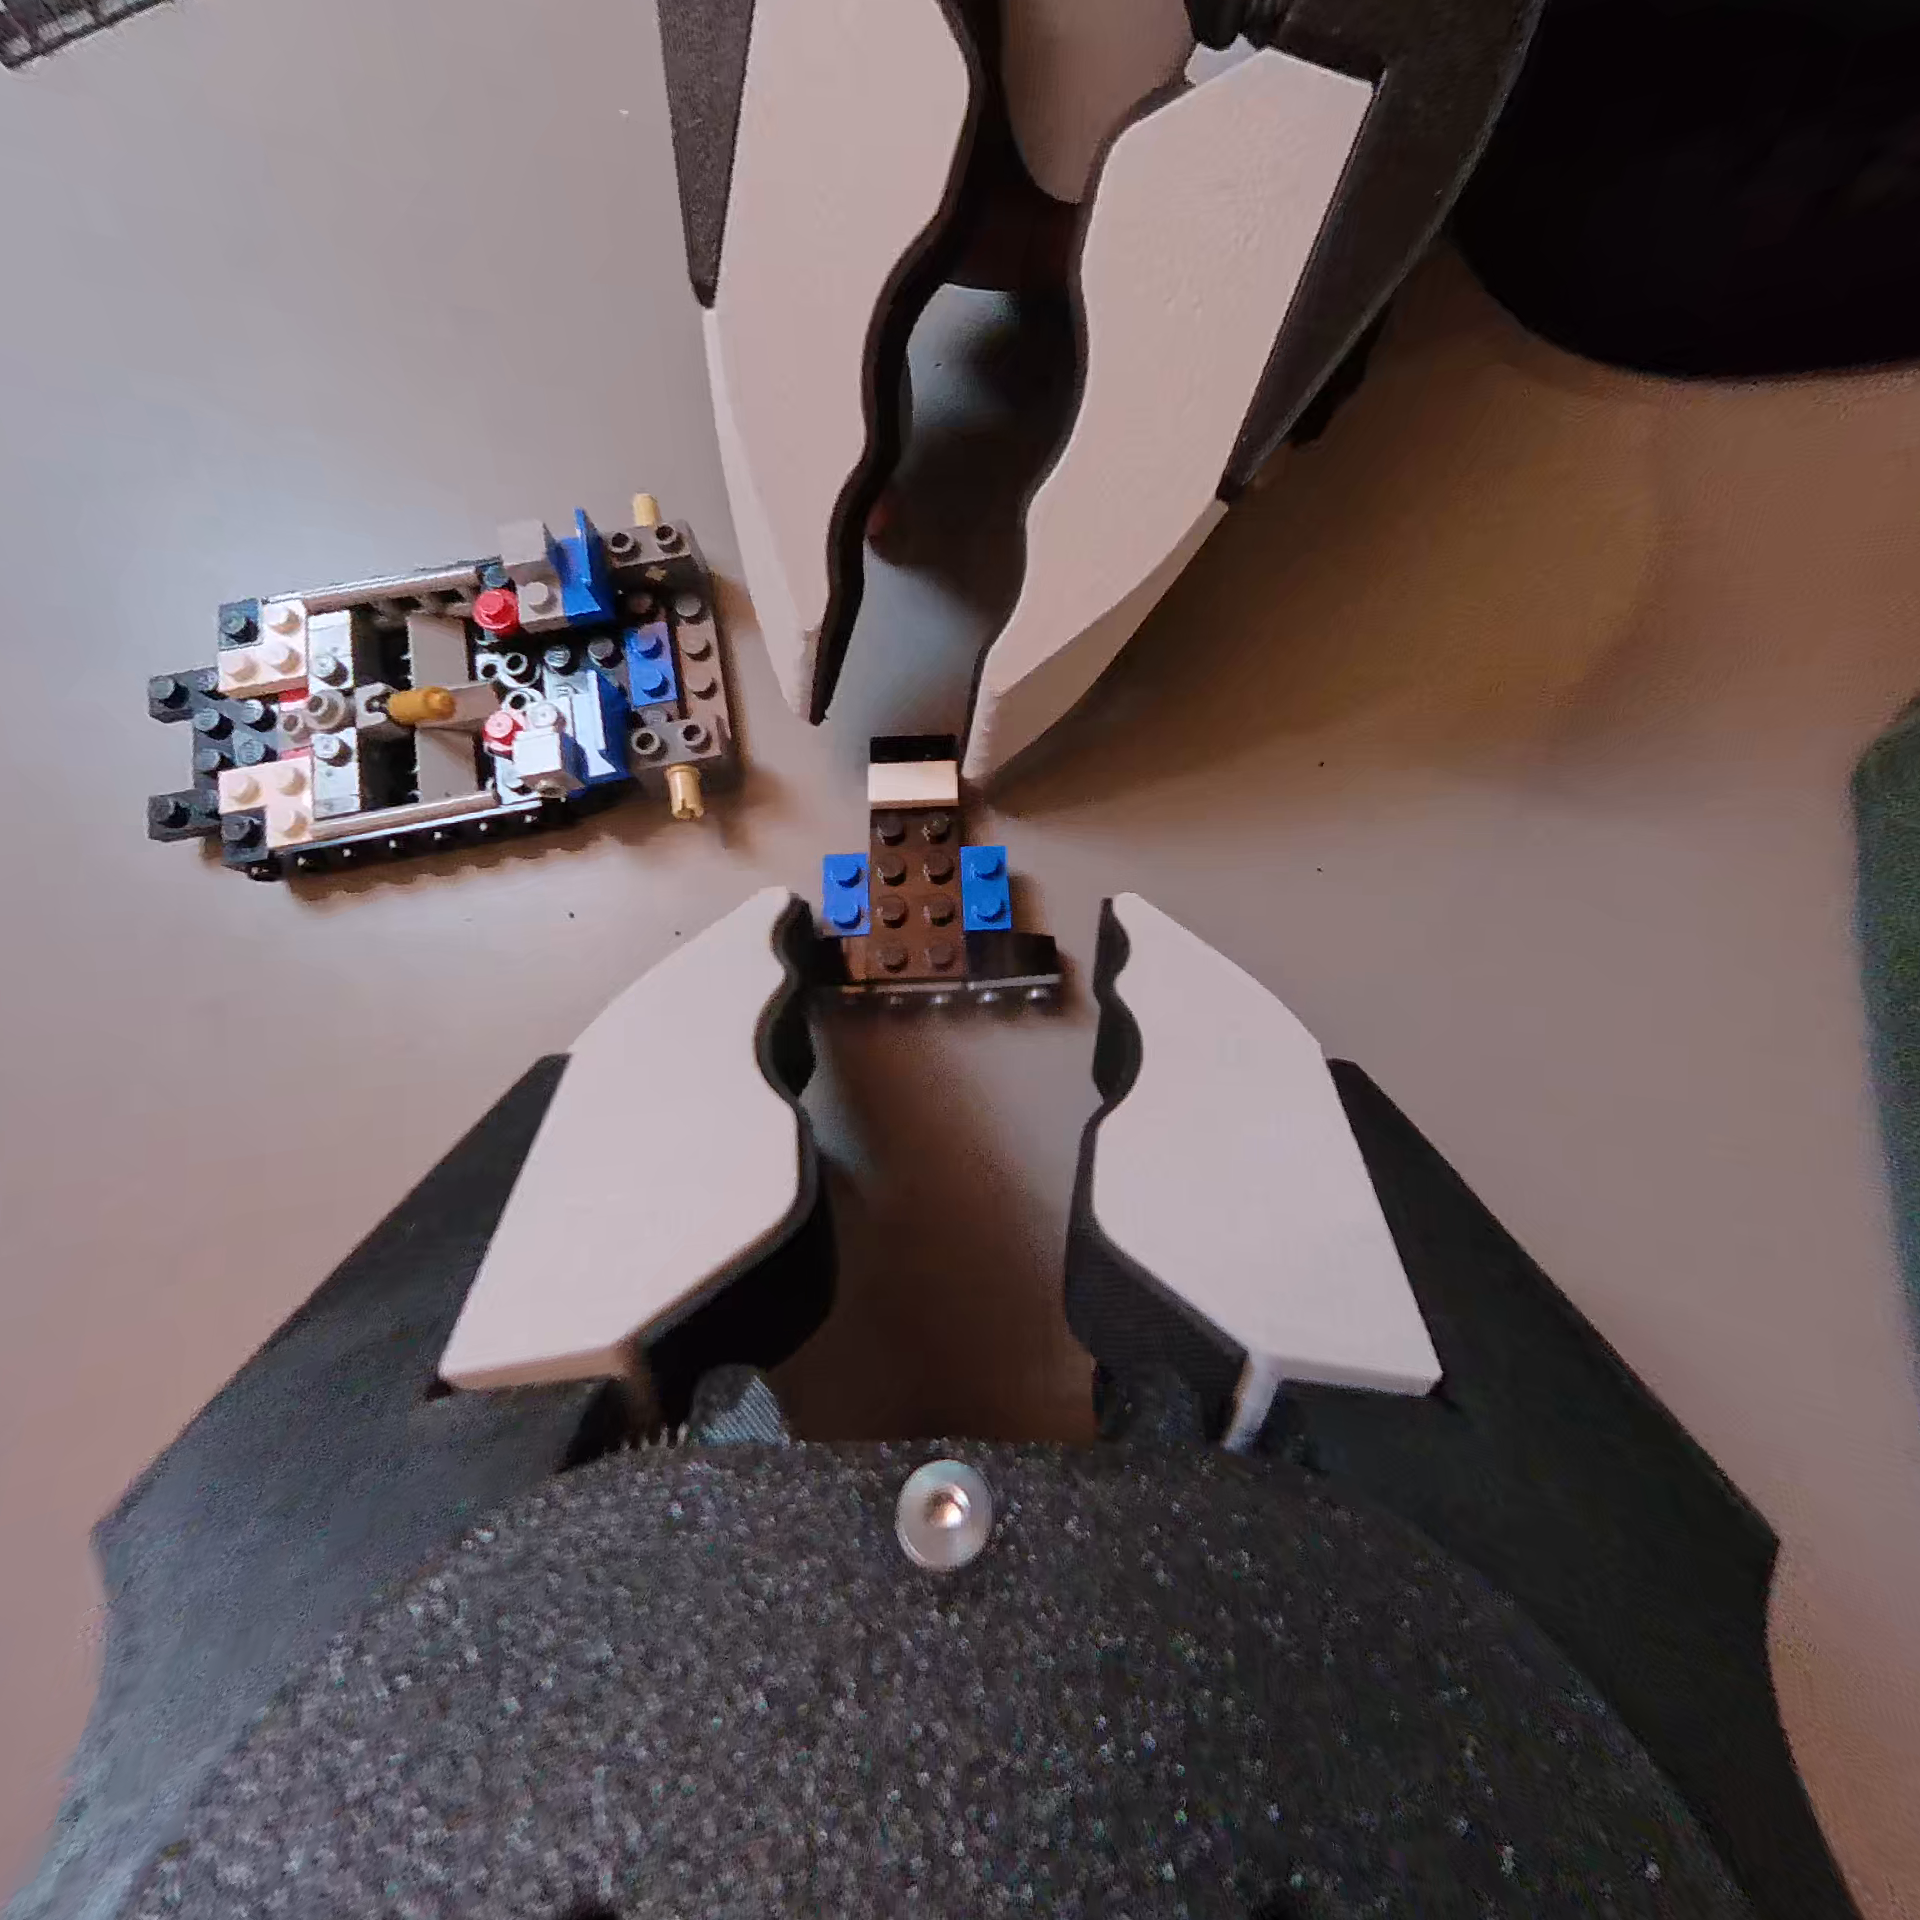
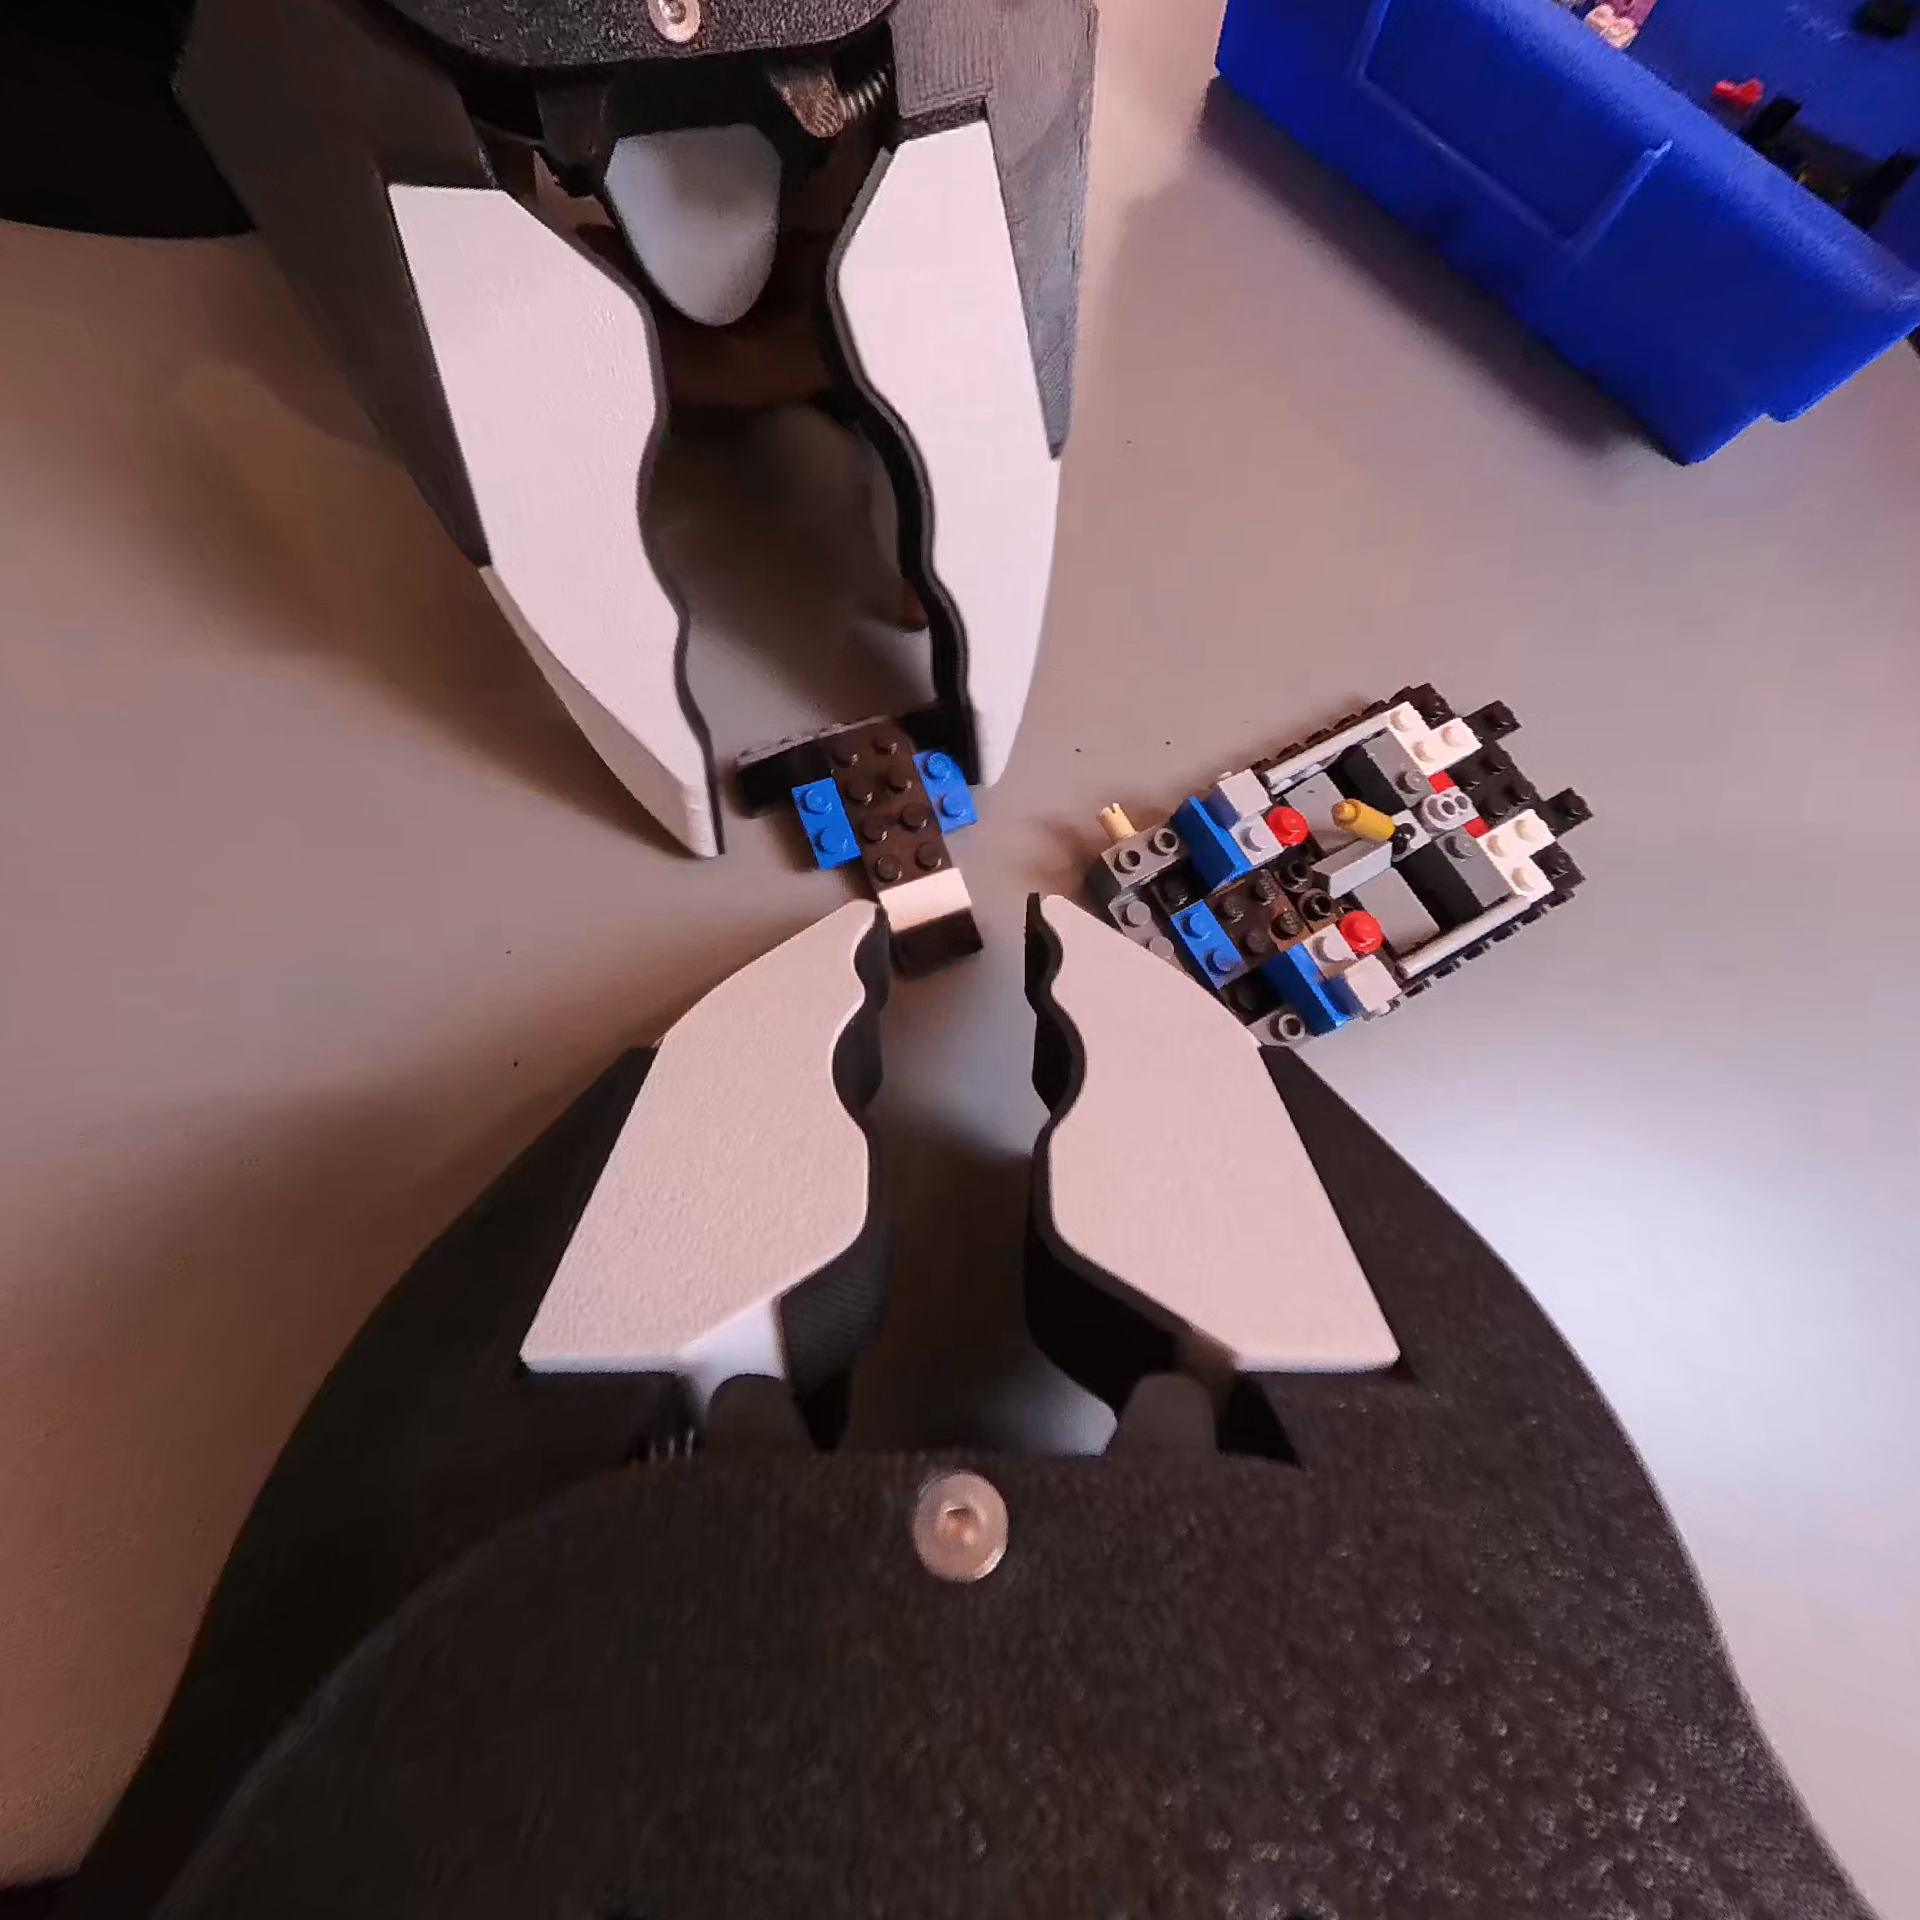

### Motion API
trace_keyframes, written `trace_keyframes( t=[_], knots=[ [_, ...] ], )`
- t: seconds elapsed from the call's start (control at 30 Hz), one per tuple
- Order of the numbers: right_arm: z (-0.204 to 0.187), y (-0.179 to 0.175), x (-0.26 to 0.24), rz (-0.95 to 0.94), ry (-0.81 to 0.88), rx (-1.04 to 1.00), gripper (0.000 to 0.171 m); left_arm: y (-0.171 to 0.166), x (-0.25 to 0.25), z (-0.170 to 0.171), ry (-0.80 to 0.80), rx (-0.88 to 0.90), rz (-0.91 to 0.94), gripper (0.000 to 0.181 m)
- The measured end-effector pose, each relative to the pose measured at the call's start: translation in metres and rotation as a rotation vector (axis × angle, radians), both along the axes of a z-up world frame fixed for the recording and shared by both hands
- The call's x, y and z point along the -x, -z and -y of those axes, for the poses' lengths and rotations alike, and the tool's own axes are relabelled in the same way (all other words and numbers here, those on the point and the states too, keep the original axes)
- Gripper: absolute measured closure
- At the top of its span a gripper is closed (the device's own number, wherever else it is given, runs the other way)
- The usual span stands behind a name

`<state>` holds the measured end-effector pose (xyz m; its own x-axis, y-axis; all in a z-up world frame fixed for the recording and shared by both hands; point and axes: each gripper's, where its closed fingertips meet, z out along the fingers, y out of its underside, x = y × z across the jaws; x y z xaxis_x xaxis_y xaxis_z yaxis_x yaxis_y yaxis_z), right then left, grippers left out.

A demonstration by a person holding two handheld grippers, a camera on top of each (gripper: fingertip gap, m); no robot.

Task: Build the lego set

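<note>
While both my left tongs (image 1: 940, 904) and right tongs (image 2: 956, 914) gape, a small brick piece (image 1: 914, 883) lies between them on the tabletop (image 1: 364, 312).

Grippers: you hold two, left gripper (image 1: 940, 904) and right gripper (image 2: 956, 904).
Brick builds: two, a small brick piece (image 1: 914, 894) and a larger brick car (image 1: 447, 686).
Bins: one blue bin (image 2: 1558, 197).

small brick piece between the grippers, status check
Left gripper open, right gripper open, at opposite ends of small brick piece on table. Brick car chassis alongside, apart.
</note>
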<state>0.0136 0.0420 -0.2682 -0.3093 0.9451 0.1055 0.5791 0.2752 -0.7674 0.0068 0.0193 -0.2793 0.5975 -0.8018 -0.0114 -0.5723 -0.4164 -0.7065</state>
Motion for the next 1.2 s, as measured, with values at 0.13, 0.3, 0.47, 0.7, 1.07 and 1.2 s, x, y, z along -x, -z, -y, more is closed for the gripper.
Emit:
trace_keyframes(
  t=[0.13, 0.3, 0.47, 0.7, 1.07, 1.2],
  knots=[
    [0.0, -0.001, -0.001, -0.011, -0.002, 0.012, 0.146, 0.0, 0.002, 0.001, 0.003, -0.01, -0.004, 0.14],
    [-0.002, -0.005, -0.002, -0.032, 0.001, 0.042, 0.145, -0.002, 0.004, 0.0, 0.021, -0.056, -0.026, 0.14],
    [0.0, -0.007, -0.003, -0.041, -0.012, 0.052, 0.144, -0.005, 0.009, -0.003, 0.042, -0.132, -0.056, 0.14],
    [0.001, -0.009, -0.001, -0.061, -0.017, 0.056, 0.144, -0.008, 0.008, -0.005, 0.019, -0.117, 0.001, 0.14],
    [-0.02, -0.031, 0.005, -0.198, 0.069, 0.069, 0.145, -0.003, -0.002, -0.012, -0.04, -0.098, 0.017, 0.14],
    [-0.025, -0.032, 0.007, -0.214, 0.088, 0.068, 0.145, -0.004, -0.008, -0.016, -0.065, -0.102, 0.03, 0.14]
  ],
)
